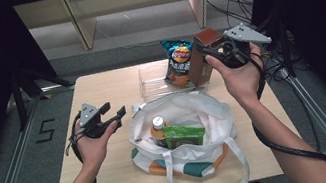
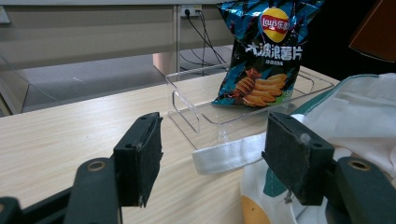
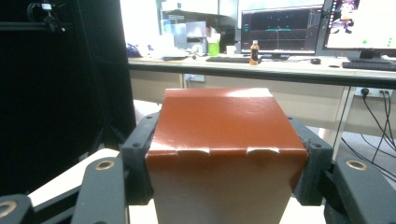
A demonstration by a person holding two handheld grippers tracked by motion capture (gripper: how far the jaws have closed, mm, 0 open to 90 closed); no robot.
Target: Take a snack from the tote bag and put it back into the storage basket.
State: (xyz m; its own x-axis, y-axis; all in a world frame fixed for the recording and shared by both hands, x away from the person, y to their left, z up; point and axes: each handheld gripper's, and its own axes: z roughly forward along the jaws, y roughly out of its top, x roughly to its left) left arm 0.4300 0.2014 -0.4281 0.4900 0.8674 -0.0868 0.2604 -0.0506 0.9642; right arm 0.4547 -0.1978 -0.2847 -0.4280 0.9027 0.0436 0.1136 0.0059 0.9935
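Observation:
My right gripper [image 1: 211,52] is shut on a reddish-brown carton [image 1: 200,62], held upright above the table's far right side; in the right gripper view the carton [image 3: 224,154] sits squeezed between both pads [image 3: 140,149]. My left gripper [image 1: 113,112] hovers open at the table's left, jaws wide with nothing between them [image 2: 219,154]. A white tote bag [image 1: 205,109] lies open in the middle, holding a capped bottle [image 1: 158,123] and a green packet [image 1: 185,136]. A blue chips bag [image 1: 178,61] stands in a clear tray [image 1: 150,87].
The wooden table [image 1: 99,87] has bare surface on its left half. The tote's strap [image 2: 229,154] lies just ahead of my left jaws, near the clear tray [image 2: 187,112] and chips bag [image 2: 266,51]. Cables [image 1: 236,2] hang behind the table at right.

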